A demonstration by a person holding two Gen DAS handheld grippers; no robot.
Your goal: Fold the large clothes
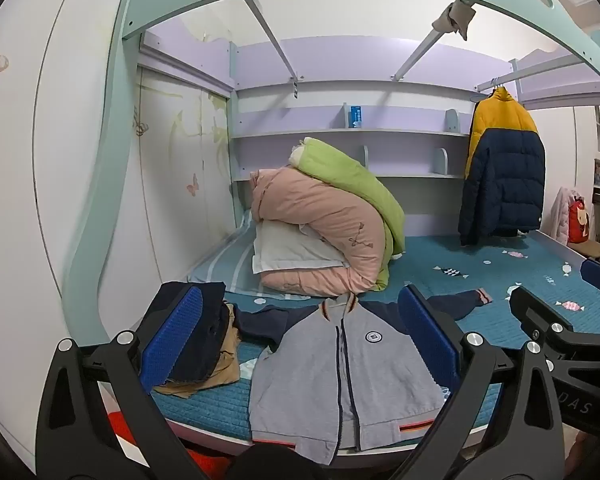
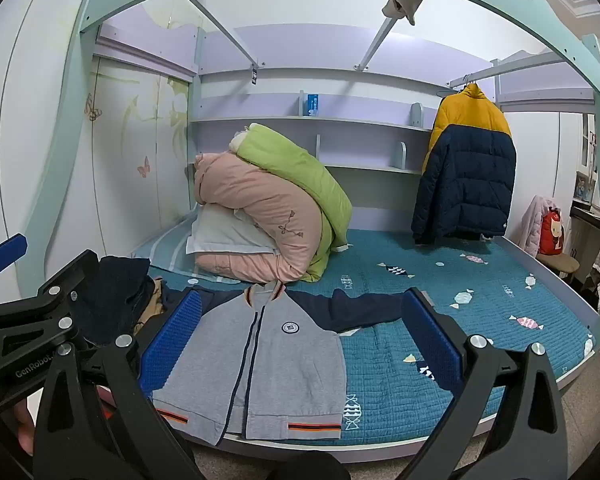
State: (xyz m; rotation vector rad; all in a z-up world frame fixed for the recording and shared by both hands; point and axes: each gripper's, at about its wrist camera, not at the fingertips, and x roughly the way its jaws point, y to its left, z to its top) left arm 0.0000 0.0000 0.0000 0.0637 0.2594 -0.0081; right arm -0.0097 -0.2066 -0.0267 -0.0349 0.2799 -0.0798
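A grey zip jacket (image 1: 340, 376) with navy sleeves lies flat, front up, at the near edge of the teal bed; it also shows in the right wrist view (image 2: 259, 364). One navy sleeve (image 2: 360, 308) stretches to the right. My left gripper (image 1: 300, 340) is open and empty, held above the jacket's front edge. My right gripper (image 2: 304, 344) is open and empty, held above the jacket's right side. The right gripper's body shows at the right of the left wrist view (image 1: 556, 332).
A pile of dark and tan clothes (image 1: 207, 344) lies left of the jacket. Rolled pink and green quilts (image 1: 324, 224) sit at the back of the teal bed (image 2: 480, 304). A yellow and navy puffer coat (image 2: 464, 168) hangs at the right. A chair with bags (image 2: 548, 236) stands beyond.
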